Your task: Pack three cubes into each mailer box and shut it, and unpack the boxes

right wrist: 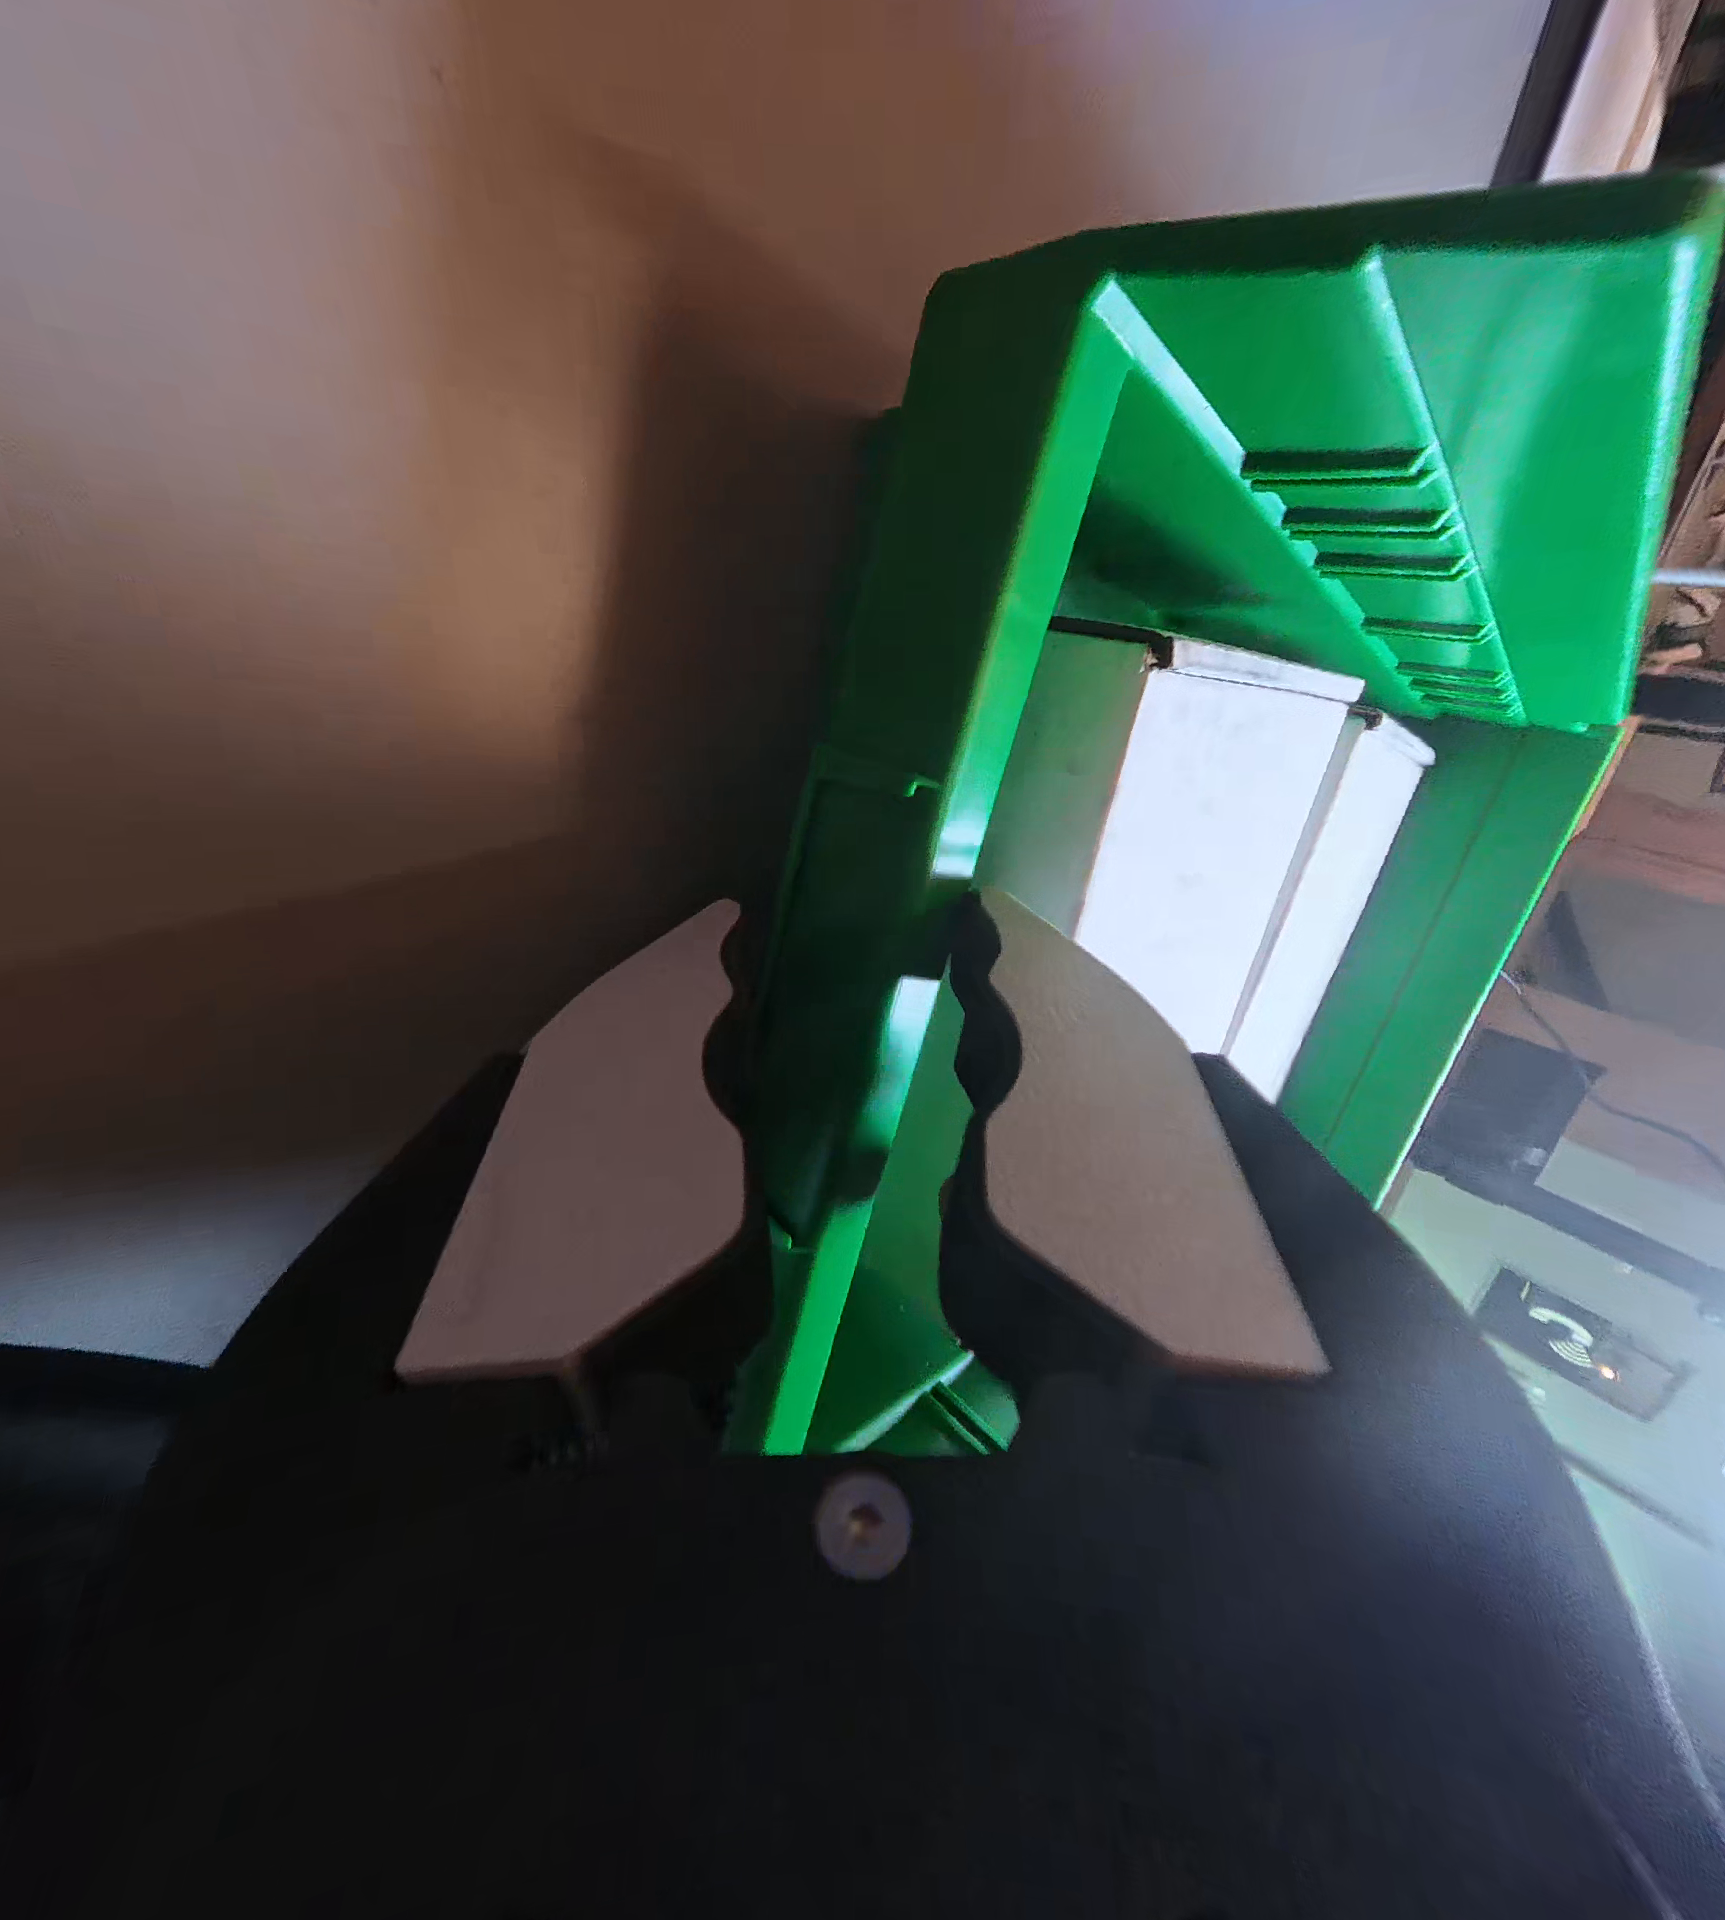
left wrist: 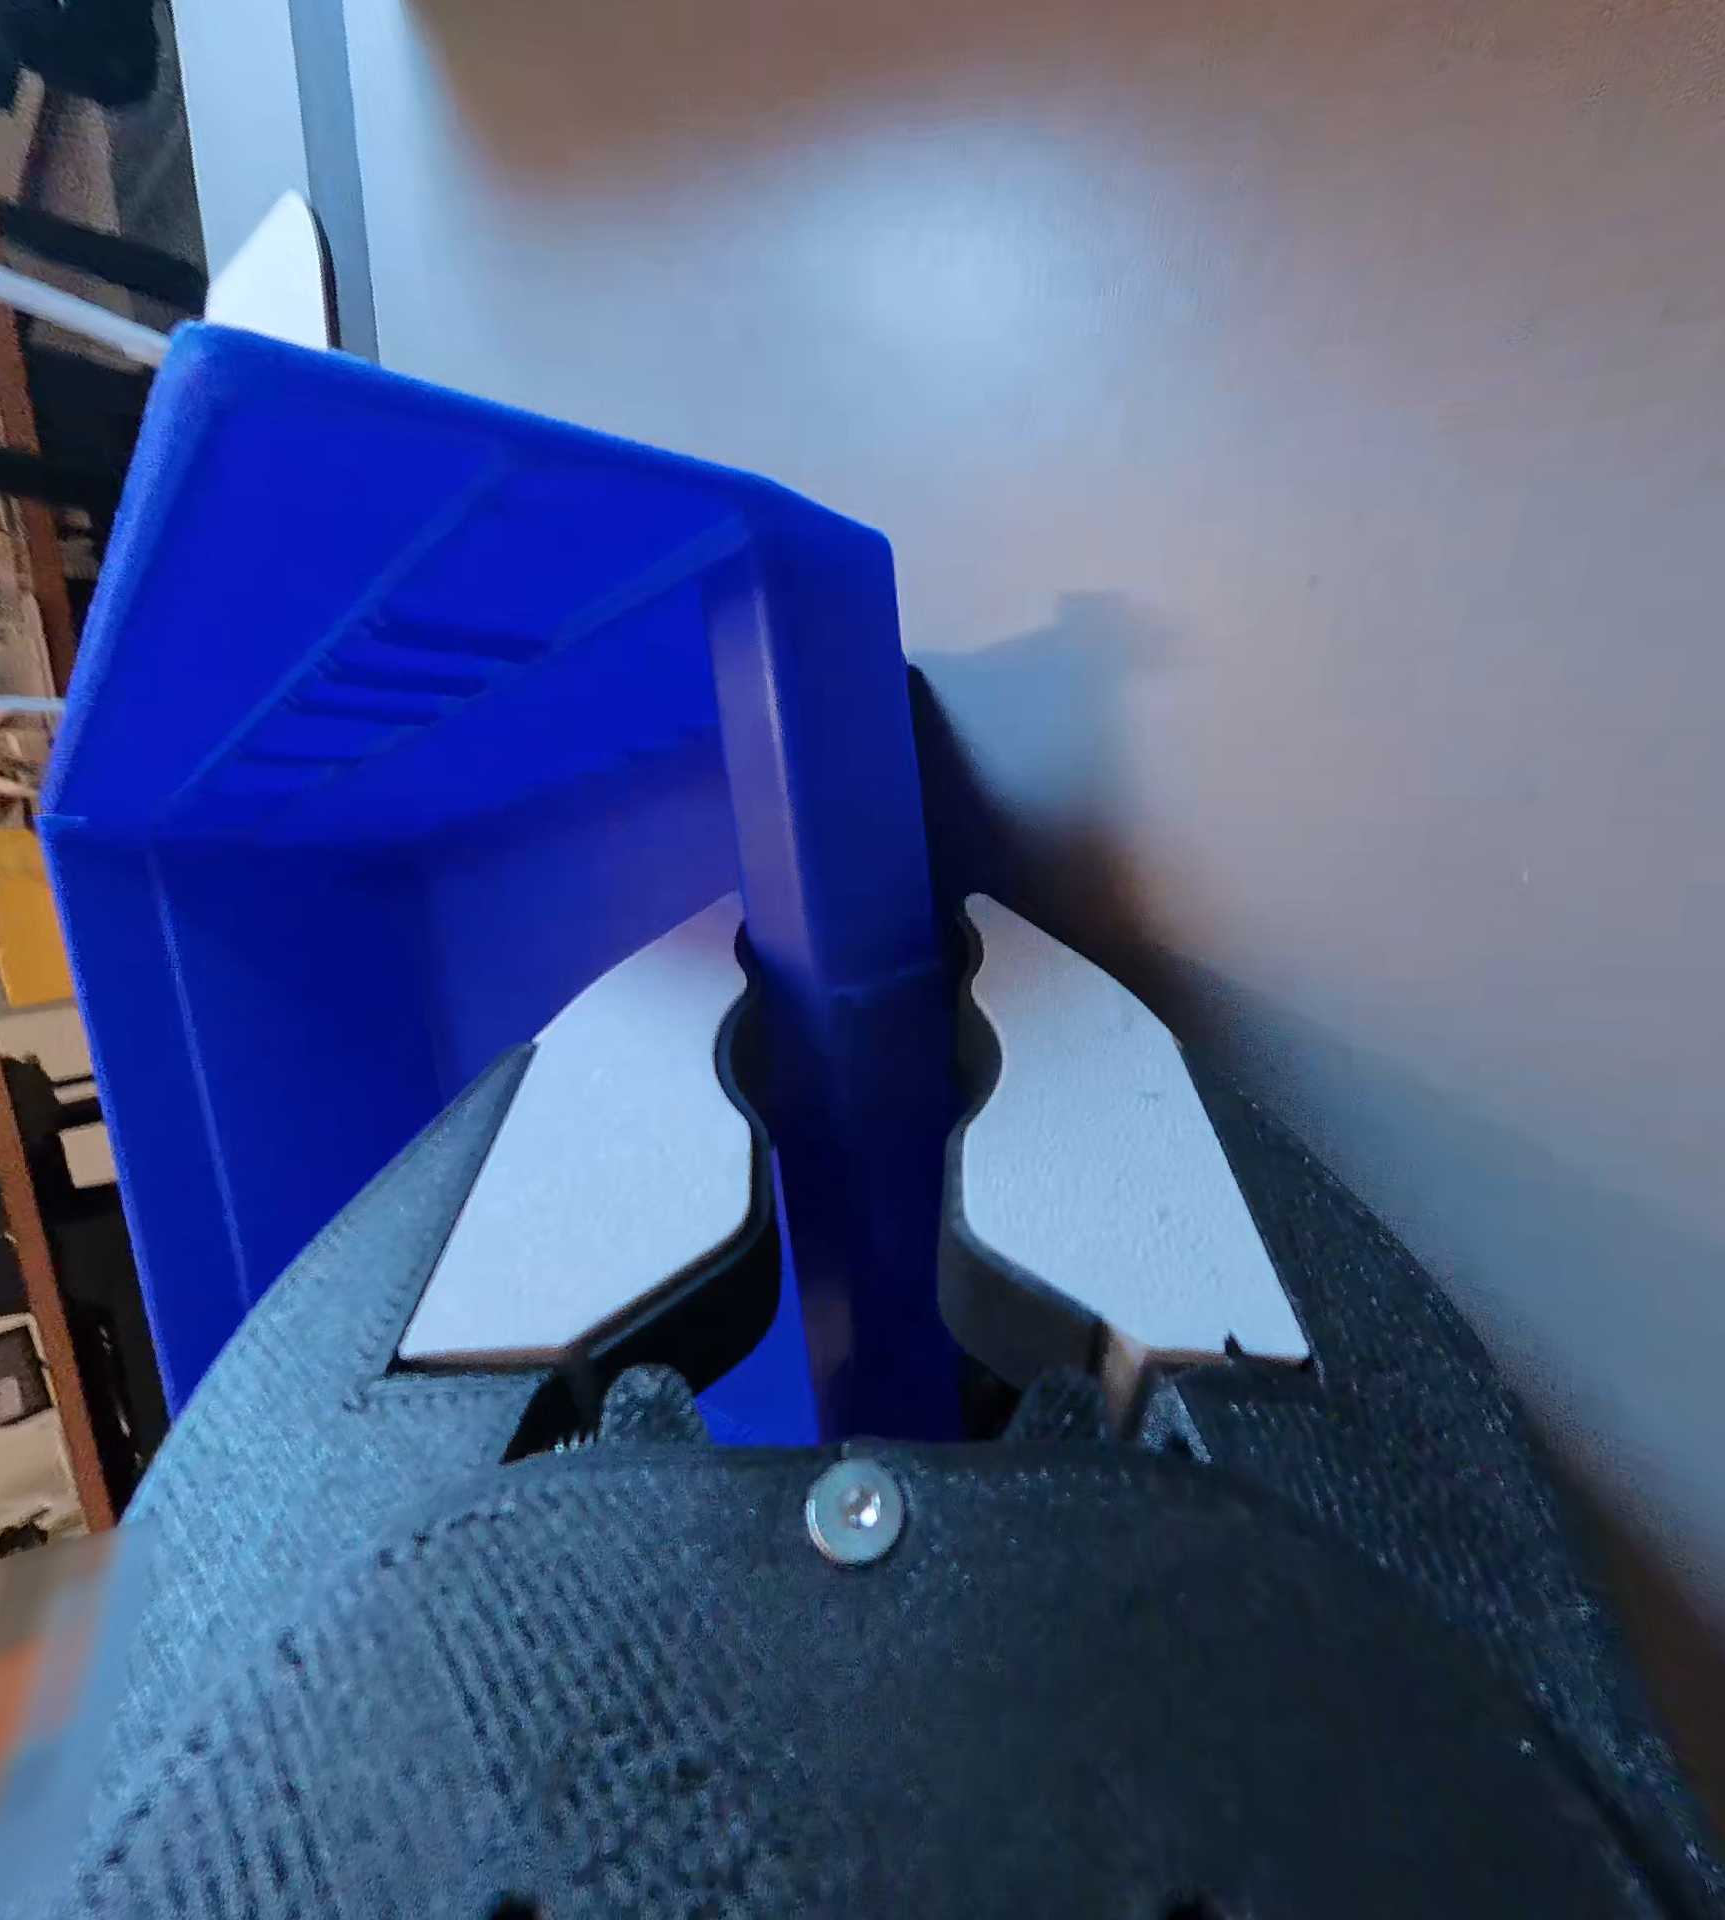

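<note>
In the left wrist view a blue mailer box fills the middle-left of the frame, its open inside with a ribbed panel showing toward ten o'clock. One of its walls runs straight down the centre and sits between the jaws of the left gripper, which are narrowed onto that wall, one finger inside the box and one outside. Whether the box rests on anything or is lifted cannot be told. From twelve to four o'clock lies a blurred brown-grey tabletop. At nine o'clock blurred room clutter shows beyond the box.

In the right wrist view a green mailer box stands tilted from centre toward one o'clock, open, with stepped ribs on its inner face. A wall of it passes between the jaws of the right gripper, which are closed narrowly on it. Through the open box, at about two o'clock of centre, a bright white surface is visible; what it is cannot be told. A brown tabletop spreads from nine to twelve o'clock, and dim room furniture lies at three o'clock.
</note>
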`<state>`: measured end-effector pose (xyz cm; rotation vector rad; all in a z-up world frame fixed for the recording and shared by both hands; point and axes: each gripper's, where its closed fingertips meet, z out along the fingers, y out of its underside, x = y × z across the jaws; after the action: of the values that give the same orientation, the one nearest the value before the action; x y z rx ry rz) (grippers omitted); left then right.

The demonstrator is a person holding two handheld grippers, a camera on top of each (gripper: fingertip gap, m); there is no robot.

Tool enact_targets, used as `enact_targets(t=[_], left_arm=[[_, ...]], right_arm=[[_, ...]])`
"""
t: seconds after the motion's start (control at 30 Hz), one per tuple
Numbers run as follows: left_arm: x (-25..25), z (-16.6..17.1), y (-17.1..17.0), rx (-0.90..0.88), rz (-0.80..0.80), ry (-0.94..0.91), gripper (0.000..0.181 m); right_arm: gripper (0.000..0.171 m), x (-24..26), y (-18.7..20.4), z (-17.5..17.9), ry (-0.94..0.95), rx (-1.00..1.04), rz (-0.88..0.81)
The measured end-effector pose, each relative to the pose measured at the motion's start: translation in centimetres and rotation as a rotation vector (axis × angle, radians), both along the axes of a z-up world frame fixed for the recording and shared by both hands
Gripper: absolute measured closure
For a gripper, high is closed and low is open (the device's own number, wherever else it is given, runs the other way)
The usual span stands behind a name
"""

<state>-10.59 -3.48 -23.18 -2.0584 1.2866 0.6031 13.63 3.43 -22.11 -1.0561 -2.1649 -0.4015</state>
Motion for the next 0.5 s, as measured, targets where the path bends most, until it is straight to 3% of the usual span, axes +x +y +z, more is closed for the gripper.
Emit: enact_targets(t=[0.1,0.23,0.37,0.5], left_arm=[[1.8,0.1,1.2,0.038,-0.08,0.022,0.149],[3.6,2.6,1.3,0.124,-0.036,-0.003,0.141],[9.5,6.9,-1.0,0.193,0.015,-0.468,0.136],[14.0,8.8,-1.7,0.199,0.161,-0.944,0.132]], right_arm=[[0.133,-0.8,-1.8,0.9,0.111,-0.015,0.01],[0.127,-0.4,-4.2,5.0,0.433,-0.265,-0.093],[0.123,4.3,-2.1,10.1,0.851,-0.457,-0.318],[0.117,10.2,2.1,9.0,1.076,-0.549,-0.634]])
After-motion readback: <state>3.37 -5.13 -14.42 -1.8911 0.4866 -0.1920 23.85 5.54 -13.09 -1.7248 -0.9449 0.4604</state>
